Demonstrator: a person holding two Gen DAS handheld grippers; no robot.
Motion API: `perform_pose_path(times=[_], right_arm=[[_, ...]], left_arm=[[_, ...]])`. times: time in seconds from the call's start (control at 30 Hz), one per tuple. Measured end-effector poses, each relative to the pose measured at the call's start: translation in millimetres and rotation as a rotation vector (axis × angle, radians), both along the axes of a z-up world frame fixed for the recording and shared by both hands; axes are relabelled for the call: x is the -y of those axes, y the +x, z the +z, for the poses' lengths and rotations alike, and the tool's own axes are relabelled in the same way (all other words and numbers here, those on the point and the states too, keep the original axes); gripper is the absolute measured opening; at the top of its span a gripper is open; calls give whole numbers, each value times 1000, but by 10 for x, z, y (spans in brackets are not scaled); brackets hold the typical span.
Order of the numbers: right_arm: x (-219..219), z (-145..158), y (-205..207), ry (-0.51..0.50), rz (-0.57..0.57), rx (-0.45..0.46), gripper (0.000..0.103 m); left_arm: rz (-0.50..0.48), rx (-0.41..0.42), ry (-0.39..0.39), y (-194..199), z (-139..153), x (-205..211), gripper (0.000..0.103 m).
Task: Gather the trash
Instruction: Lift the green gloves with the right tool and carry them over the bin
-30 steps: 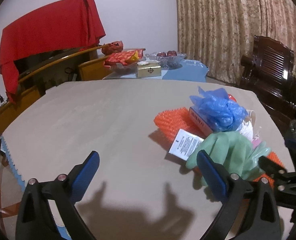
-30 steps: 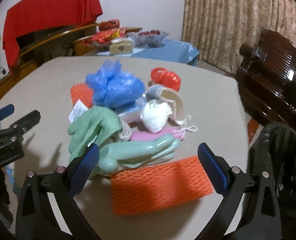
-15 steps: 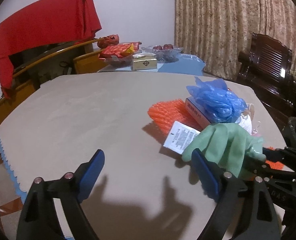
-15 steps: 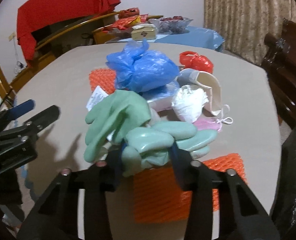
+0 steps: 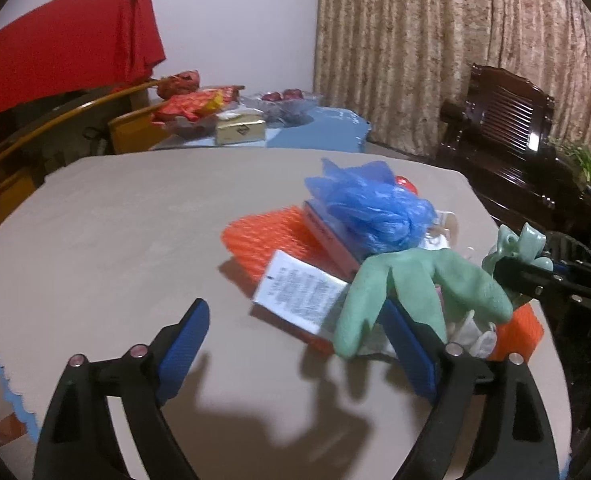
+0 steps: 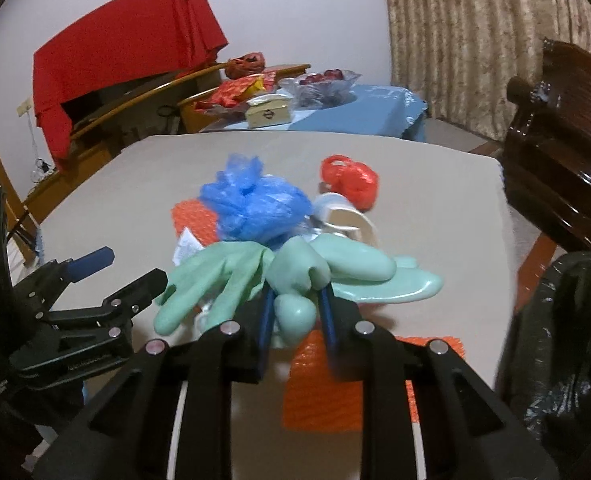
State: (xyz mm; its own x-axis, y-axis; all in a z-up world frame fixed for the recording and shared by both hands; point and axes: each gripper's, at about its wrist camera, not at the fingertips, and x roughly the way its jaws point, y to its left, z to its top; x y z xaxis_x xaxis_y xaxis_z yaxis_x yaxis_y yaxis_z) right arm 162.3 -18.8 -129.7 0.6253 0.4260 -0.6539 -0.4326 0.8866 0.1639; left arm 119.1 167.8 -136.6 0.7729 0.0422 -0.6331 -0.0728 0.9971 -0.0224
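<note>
Beige table [image 6: 435,200]: orange foam net [image 6: 335,392], red bag [image 6: 349,180], printed leaflet [image 5: 297,296] lying on it.

1. Left gripper [image 5: 295,354]: black plastic arms forked into angular struts, each finger faced with a ribbed blue pad [image 5: 183,344].
2. Round silver screws stud its arms.
3. Right gripper [image 6: 295,316]: matching black frame, blue pads, silver screws.

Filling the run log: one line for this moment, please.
right gripper: jaws closing on green glove | left gripper: jaws open, nothing held | pile: blue bag, orange mesh on table
</note>
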Motion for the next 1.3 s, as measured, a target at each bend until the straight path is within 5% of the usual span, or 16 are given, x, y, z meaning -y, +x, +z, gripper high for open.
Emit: perform_pose_path(times=[0.3,0.5,0.63,1.3], right_arm=[[245,-250,-40,-31,-12,-67,20],[264,-303,-89,-40,-8,-77,20],[256,-278,-97,-36,-6,-73,20],[297,615,-211,48,8,132,20]], left_arm=[[-103,-28,-43,179,-98,340,86],[-217,-83,-158,295,-231,435,28],[-270,-81,-182,282,-238,500,9],[-248,147,-220,35,781,204,4]])
